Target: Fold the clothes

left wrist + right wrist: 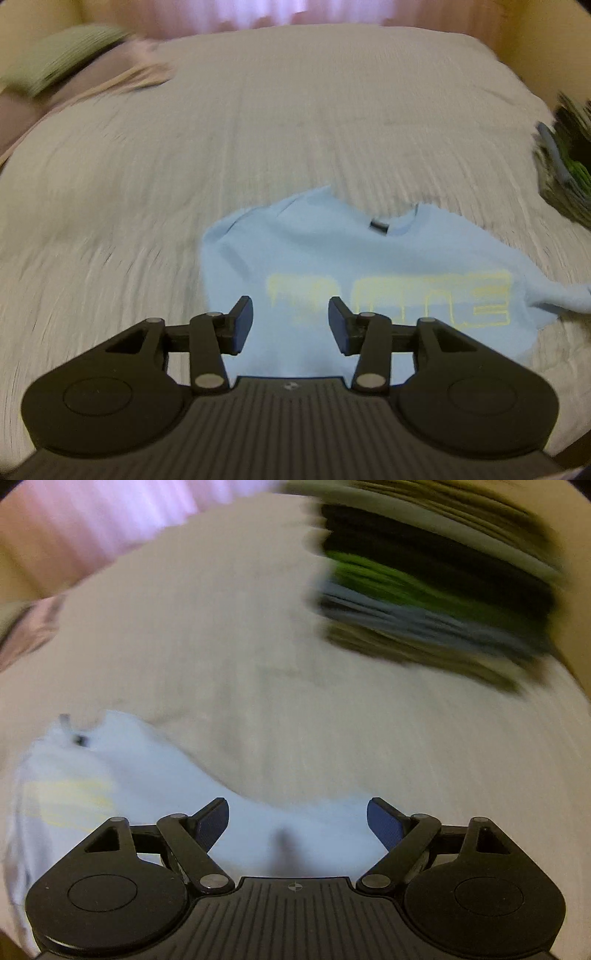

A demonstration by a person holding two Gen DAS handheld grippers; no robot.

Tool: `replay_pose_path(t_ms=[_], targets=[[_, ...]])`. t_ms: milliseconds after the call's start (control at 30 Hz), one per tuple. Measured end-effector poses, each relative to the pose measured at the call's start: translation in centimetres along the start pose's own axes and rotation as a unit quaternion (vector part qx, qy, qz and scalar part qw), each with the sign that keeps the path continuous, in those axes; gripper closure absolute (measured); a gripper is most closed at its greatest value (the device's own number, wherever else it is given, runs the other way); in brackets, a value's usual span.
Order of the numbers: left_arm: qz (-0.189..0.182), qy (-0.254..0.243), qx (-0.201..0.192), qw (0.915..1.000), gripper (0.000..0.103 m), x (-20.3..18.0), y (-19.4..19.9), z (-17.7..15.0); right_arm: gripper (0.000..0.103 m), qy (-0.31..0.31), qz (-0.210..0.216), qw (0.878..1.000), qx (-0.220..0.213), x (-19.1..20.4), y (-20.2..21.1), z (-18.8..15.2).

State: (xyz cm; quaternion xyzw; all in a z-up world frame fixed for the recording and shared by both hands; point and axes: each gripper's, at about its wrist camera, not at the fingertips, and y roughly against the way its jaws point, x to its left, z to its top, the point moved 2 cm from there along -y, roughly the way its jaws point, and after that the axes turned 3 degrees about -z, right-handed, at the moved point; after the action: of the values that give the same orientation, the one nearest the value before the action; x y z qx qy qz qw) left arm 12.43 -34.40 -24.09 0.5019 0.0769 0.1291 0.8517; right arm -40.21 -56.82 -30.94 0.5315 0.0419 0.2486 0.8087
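One light-blue cotton T-shirt with yellow block lettering (369, 266) spread flat on the pale ribbed bedspread (258, 129), collar away from the cameras, one sleeve trailing off to the right. Two claws in view, one per camera. Left claw (291, 320) poised above the shirt's lower left part, jaws partly apart, gripping nothing. Right claw (297, 821) above the shirt's sleeve side, jaws spread wide, nothing between them. One blurred stack of folded clothes in black, green, grey and olive (436, 587) further up the bed. One green ribbed pillow (62, 59) far left, on mauve bedding.
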Motion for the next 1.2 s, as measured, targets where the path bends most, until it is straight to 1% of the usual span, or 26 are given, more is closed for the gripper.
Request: replay_pose_path(t_ms=[133,267,367,500,533,567,600,633,667,700,733,767,833,900,967,1033,1067,1100,1133,1167,1200], targets=[[-0.042,-0.068,-0.007,0.9968,0.058,1.0,-6.7,3.7,0.018,0.055,0.058,0.997,0.003,6.0,-5.6,2.5],[-0.071,-0.136,-0.007,0.9882,0.053,2.1,-13.5,7.1,0.018,0.105,0.09,0.99,0.018,10.8,-12.5,3.9],[-0.084,-0.175,0.0,0.9809,0.05,3.4,-17.9,8.5,0.018,0.113,0.101,0.988,0.033,12.7,-17.3,4.4],[-0.104,-0.197,0.024,0.9745,0.046,5.1,-23.6,9.2,0.018,0.089,0.121,0.987,0.058,13.7,-20.7,3.8],[-0.115,-0.2,0.033,0.9724,0.046,5.3,-24.5,9.0,0.02,0.085,0.126,0.986,0.066,13.7,-21.1,3.4],[-0.126,-0.204,0.044,0.9699,0.047,5.5,-25.5,8.7,0.048,0.081,0.13,0.985,0.073,13.8,-21.5,3.0],[-0.132,-0.211,0.056,0.9669,0.053,5.6,-26.4,8.3,0.067,0.078,0.135,0.985,0.08,13.8,-21.9,2.6],[-0.131,-0.22,0.057,0.965,0.063,5.7,-26.9,7.9,0.096,0.075,0.136,0.985,0.08,13.8,-21.8,2.6],[-0.129,-0.224,0.051,0.9647,0.091,6.0,-27.2,7.6,0.101,0.071,0.136,0.985,0.077,13.8,-21.6,2.7],[-0.132,-0.215,0.046,0.9665,0.1,6.4,-27.3,7.7,0.101,0.076,0.133,0.987,0.057,14.0,-20.9,3.0],[-0.143,-0.193,0.036,0.97,0.101,7.1,-27.0,8.0,0.102,0.082,0.128,0.988,0.03,14.3,-19.8,3.6],[-0.155,-0.174,0.015,0.9723,0.101,7.6,-26.2,8.3,0.102,0.087,0.123,0.989,0.003,14.6,-18.6,4.2],[-0.169,-0.161,-0.03,0.972,0.101,8.4,-24.1,9.4,0.102,0.096,0.115,0.988,-0.043,15.0,-16.7,6.1],[-0.169,-0.164,-0.069,0.9694,0.101,8.7,-22.2,10.8,0.102,0.116,0.099,0.985,-0.086,15.6,-15.1,8.3],[-0.159,-0.169,-0.102,0.9674,0.101,8.7,-21.0,12.4,0.102,0.126,0.08,0.982,-0.118,16.0,-14.6,10.5],[-0.154,-0.156,-0.132,0.9668,0.101,9.0,-20.2,14.2,0.102,0.129,0.058,0.979,-0.145,16.2,-14.5,12.5],[-0.148,-0.152,-0.138,0.9674,0.1,9.1,-20.4,14.6,0.102,0.127,0.044,0.978,-0.156,16.3,-14.8,13.5],[-0.136,-0.147,-0.138,0.97,0.097,9.0,-20.9,15.0,0.101,0.12,0.037,0.98,-0.154,16.5,-15.5,14.1],[-0.115,-0.139,-0.13,0.975,0.093,8.9,-21.8,15.2,0.101,0.111,0.033,0.982,-0.147,16.7,-16.3,14.5],[-0.086,-0.131,-0.118,0.9805,0.091,9.0,-22.7,15.2,0.082,0.099,0.015,0.985,-0.143,16.9,-17.0,14.5],[-0.059,-0.124,-0.108,0.9846,0.085,9.1,-23.5,14.9,0.064,0.084,-0.006,0.987,-0.139,17.1,-17.8,14.2]])
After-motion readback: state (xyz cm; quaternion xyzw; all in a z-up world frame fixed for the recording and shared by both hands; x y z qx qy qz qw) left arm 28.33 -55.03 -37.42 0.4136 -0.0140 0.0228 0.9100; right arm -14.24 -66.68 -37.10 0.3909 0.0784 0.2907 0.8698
